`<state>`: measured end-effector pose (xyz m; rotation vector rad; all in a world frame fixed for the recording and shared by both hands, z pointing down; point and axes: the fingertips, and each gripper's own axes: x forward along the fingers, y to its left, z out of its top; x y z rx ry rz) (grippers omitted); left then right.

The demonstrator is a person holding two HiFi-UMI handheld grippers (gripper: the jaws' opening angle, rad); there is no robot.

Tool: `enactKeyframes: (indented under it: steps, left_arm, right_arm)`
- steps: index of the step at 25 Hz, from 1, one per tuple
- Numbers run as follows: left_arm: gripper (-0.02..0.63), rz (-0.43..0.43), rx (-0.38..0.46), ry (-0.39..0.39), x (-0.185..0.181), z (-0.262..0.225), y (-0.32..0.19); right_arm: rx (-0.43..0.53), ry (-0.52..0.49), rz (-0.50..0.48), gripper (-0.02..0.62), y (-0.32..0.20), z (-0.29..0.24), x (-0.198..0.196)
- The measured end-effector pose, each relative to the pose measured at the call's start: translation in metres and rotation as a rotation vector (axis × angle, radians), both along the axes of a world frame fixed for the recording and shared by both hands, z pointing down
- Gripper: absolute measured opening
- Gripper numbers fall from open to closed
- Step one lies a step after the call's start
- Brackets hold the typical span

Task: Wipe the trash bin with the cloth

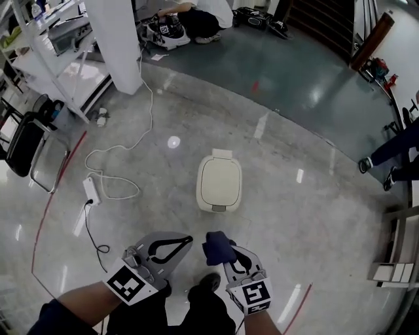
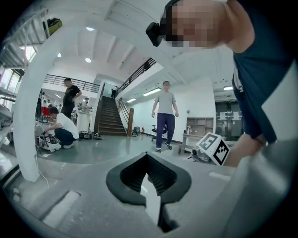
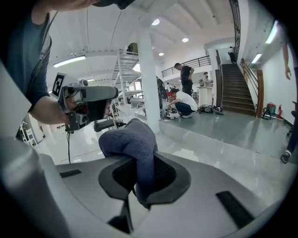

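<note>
A cream trash bin with its lid down stands on the shiny floor, ahead of both grippers. My right gripper is shut on a dark blue cloth, which bunches up above the jaws. My left gripper is shut with nothing in it, held low to the left of the cloth and short of the bin. In the left gripper view the jaw tips meet, and the bin is out of sight there.
A white power strip and cable lie on the floor left of the bin. A white pillar and shelving stand at the back left. A crouching person is at the back, another person's shoes at the right.
</note>
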<state>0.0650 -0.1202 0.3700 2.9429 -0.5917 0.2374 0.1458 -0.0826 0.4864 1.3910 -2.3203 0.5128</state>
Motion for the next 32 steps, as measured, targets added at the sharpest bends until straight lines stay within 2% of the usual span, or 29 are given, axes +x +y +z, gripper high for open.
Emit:
enactKeyframes:
  steps: [4,9,13,17,20,24,32]
  left_arm:
    - [-0.005,0.088,0.066,-0.019,-0.013,-0.076,0.028]
    - [-0.005,0.094,0.008,0.013,-0.026,-0.174,0.056]
    - [-0.005,0.105,0.008,0.068,-0.021,-0.250,0.088]
    - [-0.005,0.156,0.070,0.134,-0.009,-0.310,0.120]
    - [-0.005,0.211,0.128,0.149,-0.007,-0.337,0.143]
    - [-0.005,0.274,0.214,0.130,0.001,-0.354,0.161]
    - [-0.005,0.239,0.197,0.183,0.011,-0.368,0.180]
  right_arm:
    - [-0.006,-0.006,-0.025,0.054,0.022,-0.075,-0.016]
    - [0.041,-0.014,-0.016,0.054,0.032,-0.181,-0.028]
    - [0.093,-0.020,-0.018,0.054,0.048,-0.262,-0.035]
    - [0.143,-0.026,-0.017,0.054,0.063,-0.308,-0.037]
    - [0.167,-0.067,-0.011,0.054,0.077,-0.329,-0.042]
    - [0.201,-0.087,-0.010,0.054,0.092,-0.347,-0.043]
    - [0.280,-0.136,-0.019,0.054,0.116,-0.382,-0.044]
